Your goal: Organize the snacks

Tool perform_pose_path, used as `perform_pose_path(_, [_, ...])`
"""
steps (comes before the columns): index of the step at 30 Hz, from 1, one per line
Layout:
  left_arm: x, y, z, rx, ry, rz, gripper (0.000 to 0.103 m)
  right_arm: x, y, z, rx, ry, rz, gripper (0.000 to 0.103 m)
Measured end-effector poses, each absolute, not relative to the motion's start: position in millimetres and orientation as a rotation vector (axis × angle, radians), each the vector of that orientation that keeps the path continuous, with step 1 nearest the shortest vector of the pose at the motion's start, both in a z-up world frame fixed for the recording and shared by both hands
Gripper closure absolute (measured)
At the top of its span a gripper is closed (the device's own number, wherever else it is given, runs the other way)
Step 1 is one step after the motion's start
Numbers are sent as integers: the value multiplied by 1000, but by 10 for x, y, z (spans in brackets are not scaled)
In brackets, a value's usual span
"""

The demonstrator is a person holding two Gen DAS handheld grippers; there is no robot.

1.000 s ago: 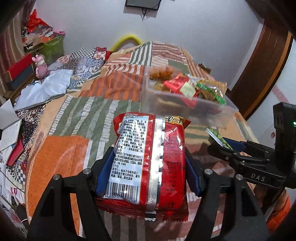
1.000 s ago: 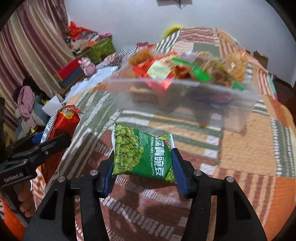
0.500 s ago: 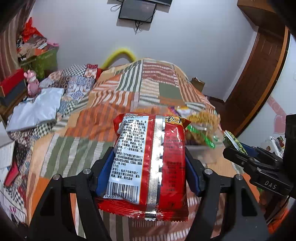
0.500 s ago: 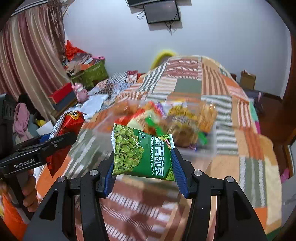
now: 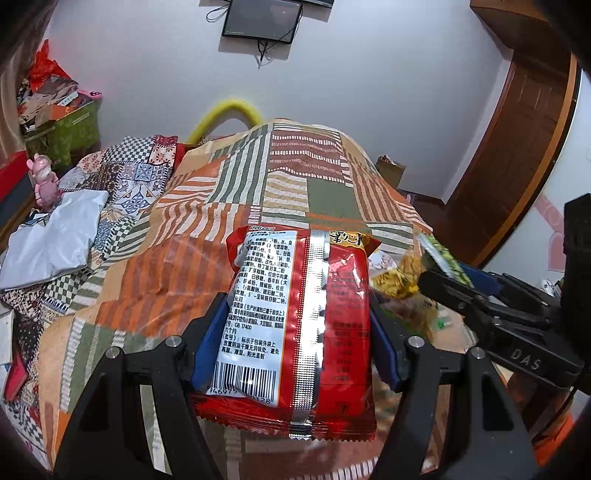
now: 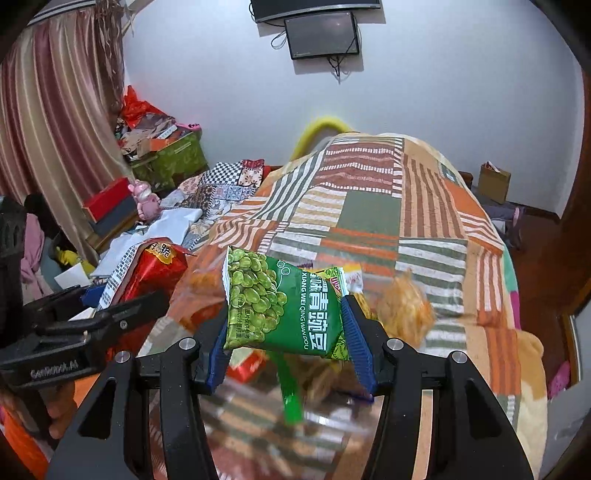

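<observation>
1. Far left, left wrist view: a pink toy figure [image 5: 43,176] stands beside a green box [image 5: 74,134] heaped with paper clutter. A pale grey bag [image 5: 51,236] lies on a checkered cloth [image 5: 129,181].
2. The patchwork blanket [image 5: 295,173] covers the bed, striped in orange, green and brown. A dark screen [image 5: 260,18] hangs on the white wall above.
3. Left gripper [image 5: 295,332]: blue-padded fingers clenched on a red snack packet [image 5: 303,325], held upright off the blanket, back label and barcode facing the camera.
4. Right of that packet, blurred yellow and orange snacks [image 5: 399,280] sit low, just beside the right gripper's tip. Whether a container holds them, cannot tell from the blur.
5. Right wrist view, left edge: striped curtain [image 6: 55,122]; the red packet shows again, pinched in the left gripper.
6. Right gripper [image 6: 286,332]: fingers clamped on a green pea packet [image 6: 284,306], tilted, held above the blurred snack pile [image 6: 402,310].
7. Far right: a small cardboard box [image 6: 494,182] on the floor by the wall, and a wooden door [image 5: 517,140].
</observation>
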State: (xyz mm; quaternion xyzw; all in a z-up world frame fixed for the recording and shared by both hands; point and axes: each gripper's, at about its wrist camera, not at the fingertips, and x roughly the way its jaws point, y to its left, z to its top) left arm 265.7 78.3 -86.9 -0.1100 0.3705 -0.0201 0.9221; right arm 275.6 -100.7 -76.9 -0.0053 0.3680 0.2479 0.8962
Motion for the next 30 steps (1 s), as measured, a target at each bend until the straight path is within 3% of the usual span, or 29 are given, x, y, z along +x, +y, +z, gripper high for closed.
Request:
perform_pose_path(13, [3083, 852, -1269, -260, 807, -10, 34, 3057, -796, -1125, -67, 841, 502, 48])
perform_pose_path(15, [3081, 861, -1294, -253, 802, -12, 34, 3051, -826, -1125, -59, 850, 516, 31])
perform_pose_path(17, [3080, 839, -1298, -235, 799, -11, 33, 3029, -860, -1098, -36, 850, 526, 26])
perform_pose_path(30, [2876, 793, -1053, -244, 791, -58, 29, 2758, -946, -800, -64, 783, 544, 26])
